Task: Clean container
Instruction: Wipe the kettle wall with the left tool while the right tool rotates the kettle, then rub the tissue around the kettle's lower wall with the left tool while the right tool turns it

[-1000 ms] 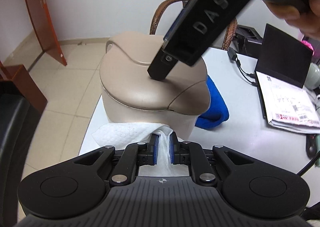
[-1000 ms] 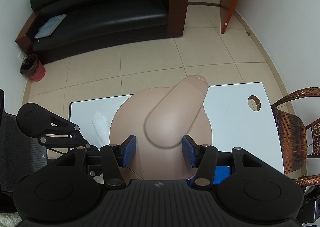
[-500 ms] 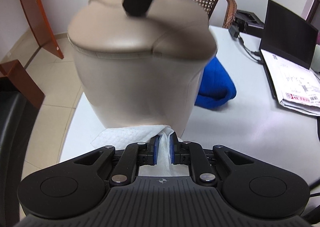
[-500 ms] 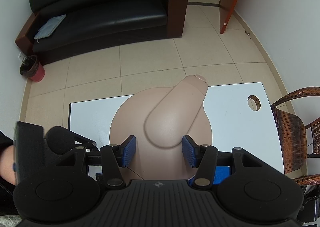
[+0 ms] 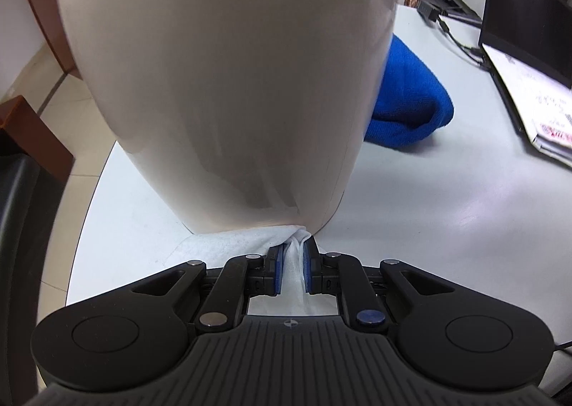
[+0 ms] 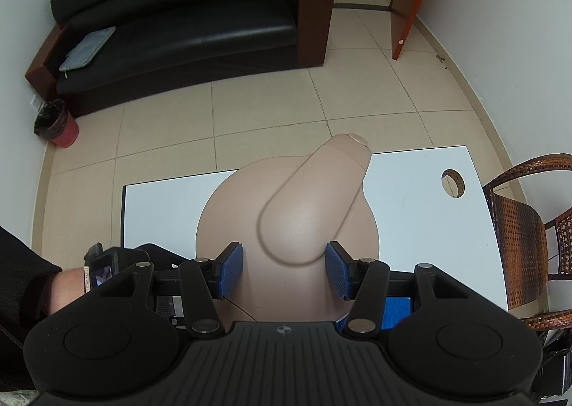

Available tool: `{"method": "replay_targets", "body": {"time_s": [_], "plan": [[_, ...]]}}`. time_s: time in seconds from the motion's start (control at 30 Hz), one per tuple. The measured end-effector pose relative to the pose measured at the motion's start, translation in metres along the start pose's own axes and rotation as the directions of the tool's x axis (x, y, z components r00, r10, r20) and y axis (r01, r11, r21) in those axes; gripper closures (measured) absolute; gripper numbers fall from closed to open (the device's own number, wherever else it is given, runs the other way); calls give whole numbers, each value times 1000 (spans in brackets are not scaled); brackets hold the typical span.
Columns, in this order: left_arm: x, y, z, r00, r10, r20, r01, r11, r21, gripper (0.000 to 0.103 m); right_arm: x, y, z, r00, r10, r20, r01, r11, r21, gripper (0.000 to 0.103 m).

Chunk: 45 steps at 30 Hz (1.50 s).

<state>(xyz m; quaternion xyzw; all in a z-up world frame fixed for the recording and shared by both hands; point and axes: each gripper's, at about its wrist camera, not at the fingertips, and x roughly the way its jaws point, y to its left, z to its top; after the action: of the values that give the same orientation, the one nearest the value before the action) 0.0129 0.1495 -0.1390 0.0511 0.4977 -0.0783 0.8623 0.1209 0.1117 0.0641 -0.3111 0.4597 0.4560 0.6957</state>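
A tall beige container [image 5: 228, 84] stands on the white table [image 5: 447, 191] and fills the left wrist view. My left gripper [image 5: 292, 252] is shut on a white wipe [image 5: 228, 245], which is pressed against the container's wall close to its base. From above, the container's lid [image 6: 307, 213] shows a raised handle ridge [image 6: 314, 191]. My right gripper [image 6: 284, 259] sits on the lid with its blue pads [image 6: 232, 263] closed against the near end of that ridge. A person's hand [image 6: 68, 288] on the left gripper shows at the lower left of the right wrist view.
A blue cloth [image 5: 407, 113] lies right behind the container. A laptop [image 5: 525, 23] with papers [image 5: 536, 98] and a cable [image 5: 454, 38] is at the right. A wicker chair [image 6: 518, 234] stands by the table's far end, near a cable hole [image 6: 452, 182].
My left gripper has slid the wipe down the container's side, from just under the lid to near the base. The right gripper has stayed on the lid.
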Motion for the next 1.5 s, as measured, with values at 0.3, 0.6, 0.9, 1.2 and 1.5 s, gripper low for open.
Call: {"method": "replay_targets", "body": {"time_s": [0.3,0.6,0.9,1.2,1.5], "plan": [[18,-1,-11,1000,7,-19,-7,999,37,89,1,-1,1,1000,-2,-1,2,1000,2,48],[4,6,1,999,-19,-35,19,1000,-8,90,1,4,0,1000,-3,4,3,1000,4,48],[-42,8,20,999,-31,16,31,999,-9,91,2,-1,1,1000,-2,9,2,1000,3,48],[-86,6,41,997,-36,68,37,999,-16,91,3,-2,0,1000,-2,12,2,1000,4,48],[-126,11,60,989,-55,138,61,997,-45,90,3,-4,-1,1000,-3,12,3,1000,2,48]]}}
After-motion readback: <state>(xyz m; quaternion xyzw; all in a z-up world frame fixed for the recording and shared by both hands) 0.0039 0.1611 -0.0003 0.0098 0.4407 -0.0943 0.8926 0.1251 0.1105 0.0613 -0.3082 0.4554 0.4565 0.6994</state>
